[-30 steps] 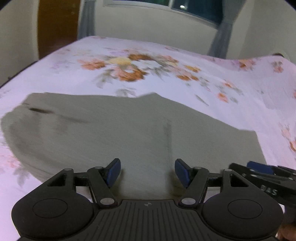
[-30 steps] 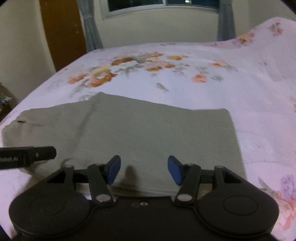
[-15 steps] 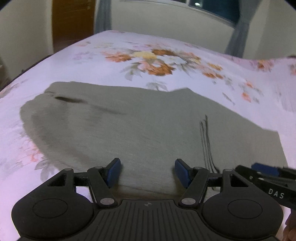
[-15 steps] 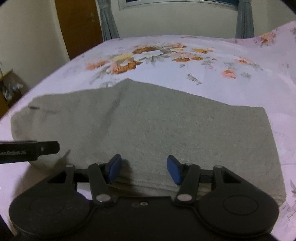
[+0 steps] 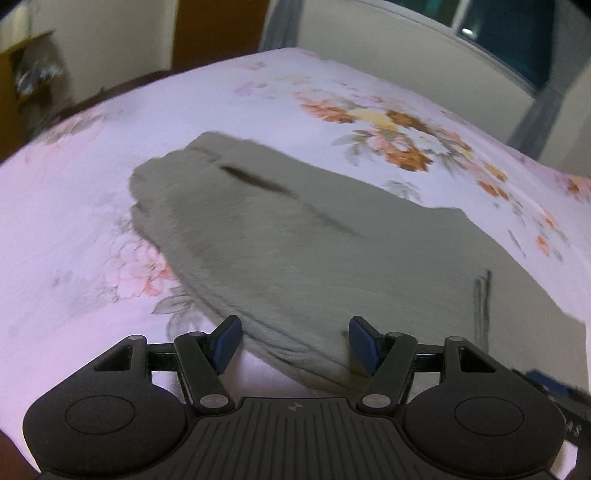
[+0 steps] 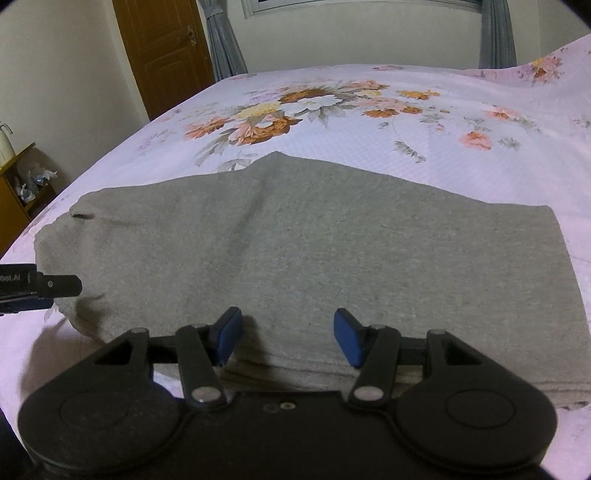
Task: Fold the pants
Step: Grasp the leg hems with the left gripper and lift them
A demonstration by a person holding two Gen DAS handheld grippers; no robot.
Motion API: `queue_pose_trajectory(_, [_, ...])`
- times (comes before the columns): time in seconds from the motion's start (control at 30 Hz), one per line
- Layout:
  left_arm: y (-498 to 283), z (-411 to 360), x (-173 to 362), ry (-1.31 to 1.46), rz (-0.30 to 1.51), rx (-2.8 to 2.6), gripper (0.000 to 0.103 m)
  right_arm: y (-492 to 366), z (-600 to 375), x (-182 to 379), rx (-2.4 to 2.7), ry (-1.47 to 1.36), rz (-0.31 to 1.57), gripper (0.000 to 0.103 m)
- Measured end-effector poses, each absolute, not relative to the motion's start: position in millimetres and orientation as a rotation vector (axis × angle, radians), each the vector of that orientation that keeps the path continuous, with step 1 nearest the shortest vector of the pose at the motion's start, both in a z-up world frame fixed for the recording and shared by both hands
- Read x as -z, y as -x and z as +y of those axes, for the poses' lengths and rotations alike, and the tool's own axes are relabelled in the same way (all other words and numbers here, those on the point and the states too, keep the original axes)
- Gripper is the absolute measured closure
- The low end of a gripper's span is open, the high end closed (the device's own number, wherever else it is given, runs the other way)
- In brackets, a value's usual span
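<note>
Grey pants (image 5: 332, 258) lie folded flat on a pink floral bedsheet (image 5: 74, 240), waistband at the left; they also show in the right wrist view (image 6: 314, 251). My left gripper (image 5: 293, 341) is open and empty, its blue pads over the pants' near left edge. My right gripper (image 6: 288, 336) is open and empty, just above the near edge at the middle. The left gripper's tip (image 6: 55, 286) shows at the left edge of the right wrist view; the right gripper's tip (image 5: 550, 387) shows low right in the left wrist view.
The bedsheet (image 6: 406, 122) stretches away to a wall with a curtained window (image 6: 495, 33). A wooden door (image 6: 162, 48) stands at the back left. A low shelf (image 6: 18, 177) stands by the bed's left side. The sheet rises at the far right.
Both grippers have swung left along the near edge of the pants, and the left view is blurred by the motion. The pants have not moved. Both stay open.
</note>
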State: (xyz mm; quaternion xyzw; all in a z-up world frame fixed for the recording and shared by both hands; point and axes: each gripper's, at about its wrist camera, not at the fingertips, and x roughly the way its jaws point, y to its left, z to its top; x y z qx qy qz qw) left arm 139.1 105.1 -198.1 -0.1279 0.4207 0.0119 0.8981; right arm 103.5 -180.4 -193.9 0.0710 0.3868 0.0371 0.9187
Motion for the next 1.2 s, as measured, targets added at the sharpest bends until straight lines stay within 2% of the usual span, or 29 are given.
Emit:
queue_pose_trajectory(0.5, [-155,160,242,0.656,0.898,-0.023,0.038,-107,-181,198,-0.081,-0.144,0.791,0.044])
queue_pose_trajectory(0.93, [-172,186,262,0.843,0.855,0.029,0.039,-111,-178,201,-0.077,-0.149,0.787,0.042])
queue_pose_trajectory(0.97, [-174,188,264,0.857,0.848,0.034,0.042,-111,-179,201,-0.078,-0.151,0.788,0.042])
queue_pose_trajectory(1.0, [-177,189,266,0.867,0.844,0.036,0.055,-111,-180,201,-0.079,-0.155,0.788,0.042])
queue_pose_trajectory(1.03, [-180,189,269,0.876,0.848,0.037,0.065,-111,-180,201,-0.080,-0.160,0.787,0.042])
queue_pose_trajectory(1.1, [-185,192,277,0.915,0.844,0.038,0.069,-111,-181,201,-0.081,-0.159,0.787,0.042])
queue_pose_trajectory(1.2, [-189,193,283,0.957,0.817,0.062,0.069,-111,-182,201,-0.080,-0.158,0.786,0.042])
